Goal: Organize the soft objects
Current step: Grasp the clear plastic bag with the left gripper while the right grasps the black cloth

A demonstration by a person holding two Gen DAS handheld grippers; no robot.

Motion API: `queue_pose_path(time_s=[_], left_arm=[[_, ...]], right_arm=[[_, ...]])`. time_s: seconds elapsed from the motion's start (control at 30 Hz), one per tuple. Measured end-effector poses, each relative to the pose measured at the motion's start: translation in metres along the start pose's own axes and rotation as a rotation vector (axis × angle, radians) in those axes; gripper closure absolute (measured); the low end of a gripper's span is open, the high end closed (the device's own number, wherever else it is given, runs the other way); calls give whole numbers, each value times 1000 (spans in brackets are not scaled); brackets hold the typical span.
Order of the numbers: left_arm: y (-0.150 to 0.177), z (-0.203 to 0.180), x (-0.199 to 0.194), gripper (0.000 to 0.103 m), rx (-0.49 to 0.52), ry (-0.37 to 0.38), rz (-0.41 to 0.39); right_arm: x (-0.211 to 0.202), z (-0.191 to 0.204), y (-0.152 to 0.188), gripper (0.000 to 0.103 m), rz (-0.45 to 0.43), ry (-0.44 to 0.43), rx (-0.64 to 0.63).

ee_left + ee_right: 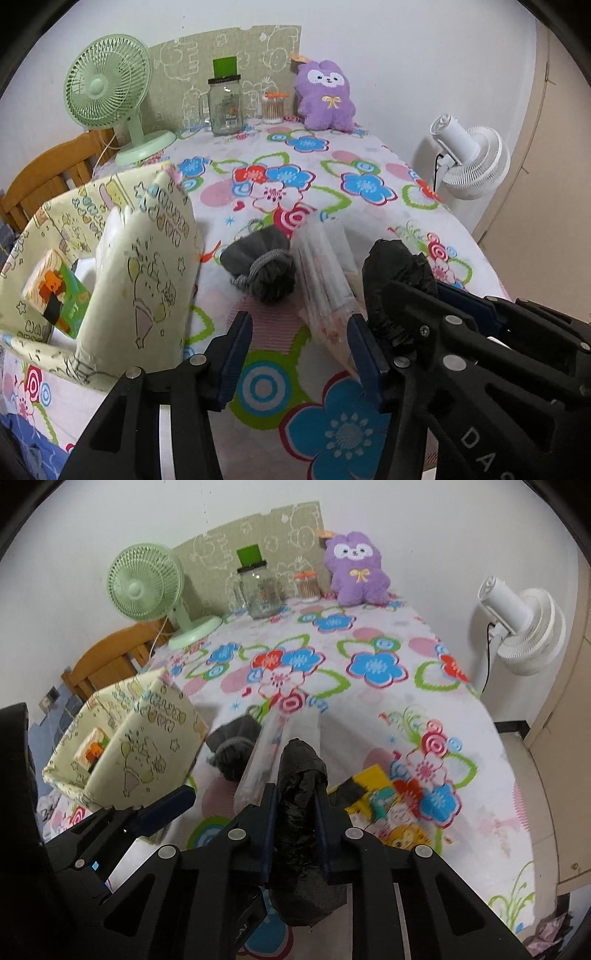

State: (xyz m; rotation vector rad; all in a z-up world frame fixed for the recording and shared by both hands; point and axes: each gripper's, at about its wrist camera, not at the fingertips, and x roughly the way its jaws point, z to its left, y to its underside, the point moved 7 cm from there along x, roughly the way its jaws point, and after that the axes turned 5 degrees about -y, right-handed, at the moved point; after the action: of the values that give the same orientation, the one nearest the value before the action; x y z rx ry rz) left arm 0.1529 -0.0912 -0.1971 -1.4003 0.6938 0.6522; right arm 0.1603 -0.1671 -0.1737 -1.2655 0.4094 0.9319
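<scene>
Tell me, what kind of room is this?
Probably a room in someone's home. A table with a flowery cloth stands against a wall, with a purple plush toy and a small green fan at the back, and a white fan stands beside it.

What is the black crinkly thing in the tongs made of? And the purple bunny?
The black bundle looks like thin plastic film, maybe a rolled bag: it is shiny, wrinkled and creased where the right tongs squeeze it. The purple bunny looks like fuzzy plush fabric, matte and tufted, with a stitched yellow bow.
</scene>
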Motion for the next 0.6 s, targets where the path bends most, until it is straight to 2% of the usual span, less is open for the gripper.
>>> queue_pose_path(time_s=[0.3, 0.6], left_arm=[[-8, -13, 9, 48, 21, 3, 10], [-20, -25, 21, 48, -4, 4, 23]], right_arm=[[-2, -17, -9, 81, -15, 31, 24], [1, -34, -19, 81, -18, 55, 33]])
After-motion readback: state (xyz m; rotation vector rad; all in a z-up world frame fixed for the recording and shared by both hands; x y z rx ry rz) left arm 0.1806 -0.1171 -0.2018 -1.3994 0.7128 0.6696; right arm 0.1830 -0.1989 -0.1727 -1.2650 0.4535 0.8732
